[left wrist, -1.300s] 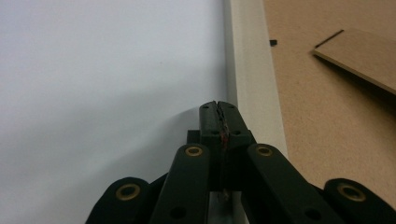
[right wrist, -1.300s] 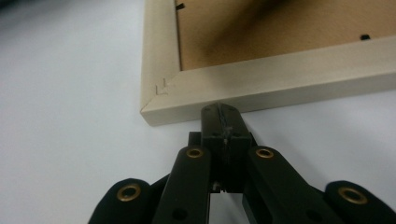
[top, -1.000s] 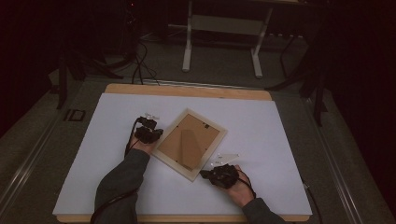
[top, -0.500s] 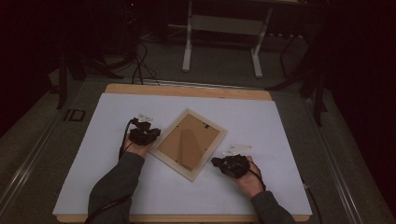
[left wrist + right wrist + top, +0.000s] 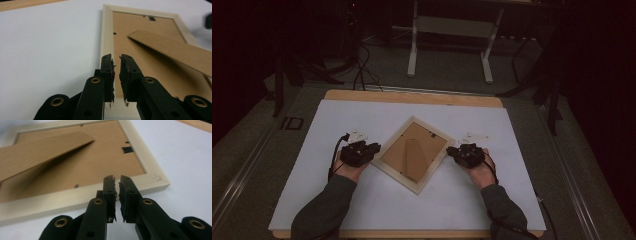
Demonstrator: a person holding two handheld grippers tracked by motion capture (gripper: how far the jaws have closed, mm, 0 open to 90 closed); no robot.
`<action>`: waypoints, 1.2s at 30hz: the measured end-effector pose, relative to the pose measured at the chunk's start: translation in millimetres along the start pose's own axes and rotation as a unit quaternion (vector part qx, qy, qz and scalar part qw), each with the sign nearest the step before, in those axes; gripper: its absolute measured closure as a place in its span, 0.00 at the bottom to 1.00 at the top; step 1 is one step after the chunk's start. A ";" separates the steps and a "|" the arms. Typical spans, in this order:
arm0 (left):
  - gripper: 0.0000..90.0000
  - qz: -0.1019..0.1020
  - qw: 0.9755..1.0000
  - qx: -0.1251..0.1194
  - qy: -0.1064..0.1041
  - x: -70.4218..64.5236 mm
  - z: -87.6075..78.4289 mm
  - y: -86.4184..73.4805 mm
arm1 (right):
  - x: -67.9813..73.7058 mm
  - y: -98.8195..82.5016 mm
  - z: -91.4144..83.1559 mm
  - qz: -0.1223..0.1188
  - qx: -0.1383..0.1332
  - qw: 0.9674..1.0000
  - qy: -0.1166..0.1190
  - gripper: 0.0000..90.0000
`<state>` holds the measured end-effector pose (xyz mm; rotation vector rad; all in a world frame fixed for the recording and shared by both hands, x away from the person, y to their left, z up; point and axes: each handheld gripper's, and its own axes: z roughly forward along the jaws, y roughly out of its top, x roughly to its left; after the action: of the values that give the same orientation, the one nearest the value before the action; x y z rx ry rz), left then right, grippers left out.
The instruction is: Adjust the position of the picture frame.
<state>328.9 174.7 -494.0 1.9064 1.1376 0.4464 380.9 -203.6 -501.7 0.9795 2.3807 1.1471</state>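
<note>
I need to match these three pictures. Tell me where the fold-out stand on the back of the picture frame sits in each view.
High view: the stand lies mid-table, at the middle of the picture frame, between both claws.
Left gripper view: the stand crosses the right half, raised off the backing.
Right gripper view: the stand fills the upper left.
Shared landmark: the small dark hanger clip on the backing board.

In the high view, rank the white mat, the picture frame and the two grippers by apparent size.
1. White mat
2. Picture frame
3. Left gripper and right gripper: they look alike, so no ranking between them.
</note>
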 end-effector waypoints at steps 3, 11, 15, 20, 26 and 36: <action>0.91 -0.001 1.000 -0.001 -0.003 -3.8 -8.1 -12.2 | -6.9 6.2 5.8 0.005 -0.001 1.000 -0.008 0.92; 0.91 -0.011 1.000 0.014 -0.011 -11.9 -15.9 -44.6 | -21.5 20.1 24.6 0.017 0.007 1.000 -0.023 0.88; 0.91 -0.009 0.999 0.031 -0.014 -16.2 -11.3 -53.5 | -28.1 21.4 36.0 0.034 0.015 0.999 -0.033 0.83; 0.94 0.002 0.999 0.043 -0.016 -22.0 -6.9 -57.8 | -31.6 20.7 49.1 0.046 0.024 0.998 -0.041 0.77; 1.00 0.006 0.998 0.055 -0.018 -25.1 -2.8 -61.5 | -38.8 24.5 53.5 0.067 0.022 0.996 -0.048 0.73; 1.00 0.014 0.998 0.059 -0.022 -31.4 3.0 -59.4 | -47.2 23.1 58.1 0.078 0.037 0.996 -0.029 0.67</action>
<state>282.3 160.1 -540.2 2.0270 1.1308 0.3567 456.4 -194.0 -520.4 1.2251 2.3498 1.0727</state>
